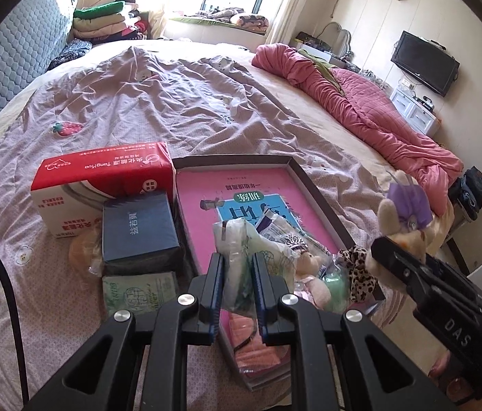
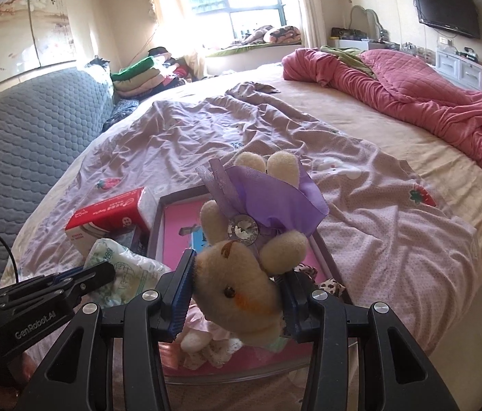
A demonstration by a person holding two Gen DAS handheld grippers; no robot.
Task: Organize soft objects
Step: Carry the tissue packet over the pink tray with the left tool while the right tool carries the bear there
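My left gripper is shut on a soft white-and-green plastic packet, held above a shallow tray with a pink book in it. The packet also shows in the right wrist view, with the left gripper. My right gripper is shut on the head of a beige plush rabbit in a purple dress, held upside down above the tray. In the left wrist view the right gripper and rabbit are at the right. A small plush bear, a green item and a leopard-print scrunchie lie in the tray.
A red-and-white tissue box, a dark blue box and a green wipes pack lie left of the tray on the lilac sheet. A pink quilt lies along the bed's right side. A grey headboard stands at the left.
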